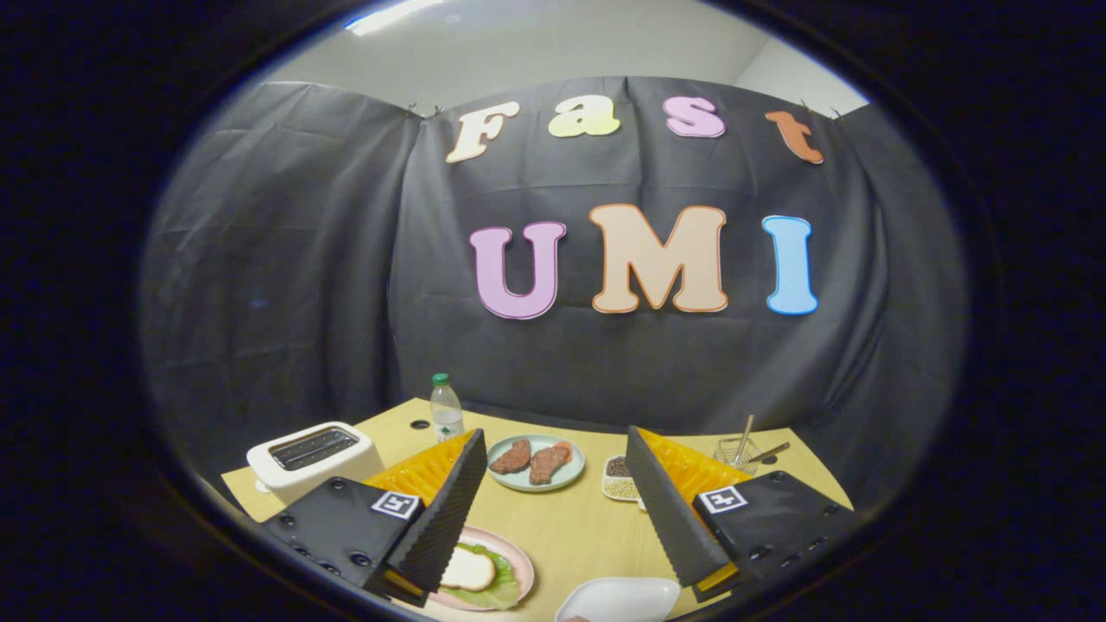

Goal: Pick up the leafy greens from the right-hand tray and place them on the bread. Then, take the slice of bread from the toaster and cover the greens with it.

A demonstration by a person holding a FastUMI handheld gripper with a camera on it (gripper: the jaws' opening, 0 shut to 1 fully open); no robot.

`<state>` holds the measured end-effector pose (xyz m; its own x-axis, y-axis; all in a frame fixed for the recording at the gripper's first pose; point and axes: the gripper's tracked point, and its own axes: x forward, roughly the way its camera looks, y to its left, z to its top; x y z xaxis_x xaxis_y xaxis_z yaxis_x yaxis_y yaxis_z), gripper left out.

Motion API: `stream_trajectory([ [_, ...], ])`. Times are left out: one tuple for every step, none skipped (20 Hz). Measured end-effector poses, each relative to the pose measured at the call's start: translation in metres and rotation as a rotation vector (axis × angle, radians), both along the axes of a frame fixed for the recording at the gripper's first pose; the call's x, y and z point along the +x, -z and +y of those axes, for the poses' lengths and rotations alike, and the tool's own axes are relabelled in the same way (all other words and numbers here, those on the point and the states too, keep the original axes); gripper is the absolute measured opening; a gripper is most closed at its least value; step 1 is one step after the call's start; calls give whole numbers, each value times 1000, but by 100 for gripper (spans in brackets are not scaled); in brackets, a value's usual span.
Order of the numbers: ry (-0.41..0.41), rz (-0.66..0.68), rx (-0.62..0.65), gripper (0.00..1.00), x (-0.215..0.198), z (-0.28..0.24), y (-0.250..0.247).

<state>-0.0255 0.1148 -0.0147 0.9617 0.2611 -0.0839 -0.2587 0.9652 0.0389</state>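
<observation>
My gripper (556, 436) is open, its two fingers (445, 510) spread wide with nothing between them, held above the wooden table (579, 527). A pink plate (518, 561) lies under and just right of the left finger. On it a pale slice of bread (468, 570) rests on top of leafy greens (497, 592), whose green edges stick out around it. A white toaster (315, 458) stands left of the left finger; its slots look dark and I see no bread sticking out. A white tray (622, 598) sits close by the right finger's base.
Beyond the fingertips a pale green plate (566, 471) carries two brown meat pieces. A small dish of beans (618, 479) lies beside the right finger. A water bottle (446, 408) stands at the back, and a wire holder (739, 449) with sticks at the far right.
</observation>
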Motion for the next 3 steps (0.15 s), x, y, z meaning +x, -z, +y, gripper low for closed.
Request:
stream_trajectory([
  [5, -5, 5, 100, 2, 0, -2],
  [8, -8, 9, 100, 3, -2, -3],
  [11, -9, 14, 100, 5, -3, -4],
])
